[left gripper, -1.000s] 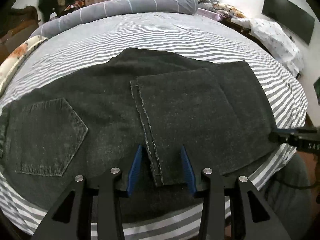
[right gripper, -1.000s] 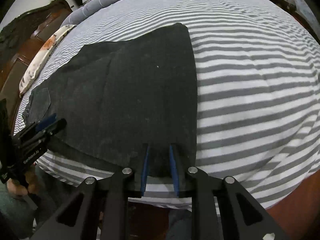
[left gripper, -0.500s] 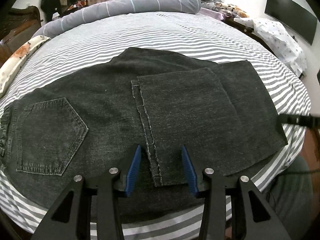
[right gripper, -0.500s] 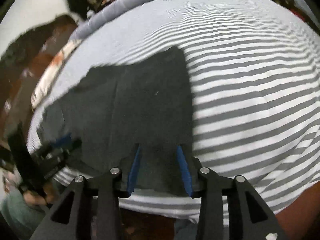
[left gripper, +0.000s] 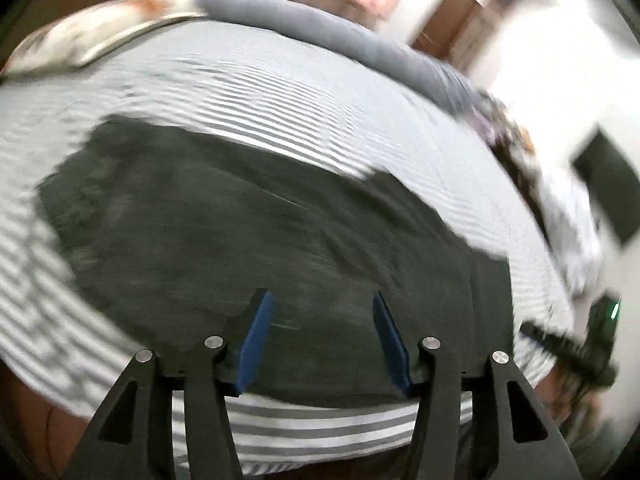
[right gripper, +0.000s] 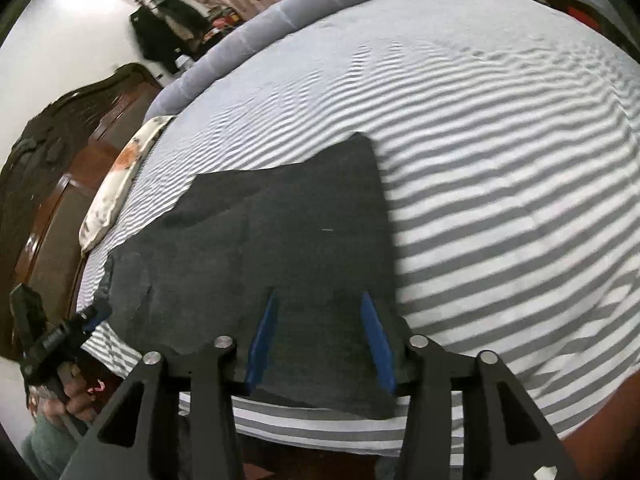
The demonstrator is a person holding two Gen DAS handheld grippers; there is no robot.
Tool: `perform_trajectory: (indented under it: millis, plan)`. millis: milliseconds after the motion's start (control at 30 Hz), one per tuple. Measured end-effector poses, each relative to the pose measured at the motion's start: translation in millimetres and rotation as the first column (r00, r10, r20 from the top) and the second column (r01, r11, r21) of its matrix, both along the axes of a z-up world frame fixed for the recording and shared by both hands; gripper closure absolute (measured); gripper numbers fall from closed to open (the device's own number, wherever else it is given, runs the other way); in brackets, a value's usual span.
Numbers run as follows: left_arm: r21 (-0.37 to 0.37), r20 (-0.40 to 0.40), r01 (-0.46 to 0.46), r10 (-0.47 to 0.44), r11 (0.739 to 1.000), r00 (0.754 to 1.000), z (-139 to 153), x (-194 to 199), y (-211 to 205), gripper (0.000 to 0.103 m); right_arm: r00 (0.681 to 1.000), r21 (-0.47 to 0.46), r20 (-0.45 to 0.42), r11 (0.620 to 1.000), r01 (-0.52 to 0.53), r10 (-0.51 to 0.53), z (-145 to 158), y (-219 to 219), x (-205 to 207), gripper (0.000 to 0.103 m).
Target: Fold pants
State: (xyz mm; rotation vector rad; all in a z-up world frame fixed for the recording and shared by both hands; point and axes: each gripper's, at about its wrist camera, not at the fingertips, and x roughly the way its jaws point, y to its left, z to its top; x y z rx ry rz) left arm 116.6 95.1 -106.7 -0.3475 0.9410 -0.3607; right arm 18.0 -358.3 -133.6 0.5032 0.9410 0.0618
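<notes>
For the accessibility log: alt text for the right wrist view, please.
Dark grey denim pants lie flat on a grey-and-white striped bedsheet, with the open right gripper over their near edge. The left gripper shows at far left, near a floral pillow.

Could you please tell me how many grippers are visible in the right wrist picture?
2: the right gripper in the foreground, open above the dark pants, and the left gripper at the lower left edge, beside the pants' far end.

left gripper (left gripper: pixel 322 336) — swung left, view blurred | right gripper (right gripper: pixel 320 336) — jaws now wide, off pants (right gripper: pixel 280 248)
</notes>
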Motion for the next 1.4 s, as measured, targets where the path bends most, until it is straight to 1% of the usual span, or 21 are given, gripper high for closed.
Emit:
perform_trajectory:
  millis: [67, 100, 200, 300, 400, 533, 567, 633, 733, 767, 867, 1000, 1067, 1133, 1167, 1233, 1267, 1400]
  plan:
    - [-0.058, -0.018, -0.088, 0.087, 0.994, 0.996, 0, 0, 38, 0.046, 0.999, -0.019, 0.001, 0.999, -0.037, 0.037, 3, 17, 7, 0.056]
    - [-0.106, -0.042, -0.134, 0.13, 0.985, 0.991, -3, 0, 60, 0.046, 0.998, -0.028, 0.001, 0.998, -0.057, 0.057, 3, 27, 11, 0.055]
    - [-0.198, -0.115, -0.253, 0.234, 0.947, 0.965, -17, -1, 110, 0.046, 0.995, -0.024, -0.014, 0.995, -0.096, 0.095, 1, 52, 22, 0.055]
    - [-0.256, -0.171, -0.324, 0.287, 0.911, 0.943, -33, -2, 141, 0.046, 0.992, -0.007, -0.028, 0.992, -0.124, 0.124, -2, 76, 32, 0.055]
    - [-0.301, -0.221, -0.341, 0.283, 0.891, 0.933, -50, 1, 155, 0.046, 0.986, -0.002, -0.043, 0.987, -0.16, 0.16, -3, 100, 42, 0.054]
    - [-0.343, -0.246, -0.341, 0.266, 0.875, 0.932, -65, 5, 158, 0.046, 0.982, -0.019, -0.06, 0.984, -0.179, 0.177, -4, 122, 50, 0.054]
    - [-0.362, -0.256, -0.341, 0.259, 0.868, 0.931, -70, 7, 158, 0.046, 0.982, -0.022, -0.066, 0.984, -0.177, 0.175, -5, 127, 51, 0.054]
    - [-0.376, -0.268, -0.342, 0.252, 0.861, 0.93, -77, 15, 163, 0.046, 0.98, -0.023, -0.076, 0.982, -0.186, 0.184, -7, 136, 54, 0.054]
    - [-0.393, -0.265, -0.335, 0.244, 0.856, 0.933, -86, 24, 167, 0.046, 0.978, -0.042, -0.089, 0.98, -0.196, 0.191, -10, 147, 58, 0.054]
    - [-0.406, -0.26, -0.335, 0.243, 0.85, 0.934, -88, 25, 168, 0.046, 0.977, -0.05, -0.091, 0.979, -0.198, 0.193, -10, 150, 59, 0.054]
    - [-0.457, -0.249, -0.348, 0.258, 0.818, 0.933, -92, 31, 177, 0.046, 0.975, -0.07, -0.099, 0.976, -0.205, 0.197, -12, 157, 64, 0.054]
    - [-0.49, -0.233, -0.35, 0.268, 0.798, 0.935, -92, 47, 183, 0.046, 0.975, -0.078, -0.105, 0.975, -0.206, 0.198, -15, 166, 71, 0.052]
    - [-0.492, -0.224, -0.342, 0.263, 0.801, 0.938, -96, 54, 182, 0.048, 0.975, -0.09, -0.101, 0.974, -0.208, 0.199, -16, 170, 73, 0.05]
    - [-0.465, -0.214, -0.341, 0.27, 0.817, 0.939, -100, 57, 178, 0.057, 0.974, -0.108, -0.097, 0.971, -0.213, 0.203, -16, 174, 74, 0.05]
    - [-0.449, -0.199, -0.336, 0.274, 0.828, 0.941, -101, 56, 177, 0.064, 0.974, -0.117, -0.095, 0.97, -0.214, 0.204, -15, 174, 75, 0.05]
    - [-0.434, -0.172, -0.326, 0.278, 0.84, 0.945, -103, 52, 175, 0.069, 0.973, -0.14, -0.095, 0.965, -0.222, 0.21, -15, 178, 76, 0.05]
    - [-0.431, -0.172, -0.327, 0.28, 0.841, 0.945, -105, 54, 176, 0.071, 0.973, -0.152, -0.096, 0.963, -0.225, 0.212, -15, 179, 77, 0.05]
    - [-0.428, -0.175, -0.331, 0.282, 0.841, 0.943, -104, 58, 175, 0.071, 0.971, -0.189, -0.108, 0.955, -0.23, 0.213, -18, 185, 78, 0.05]
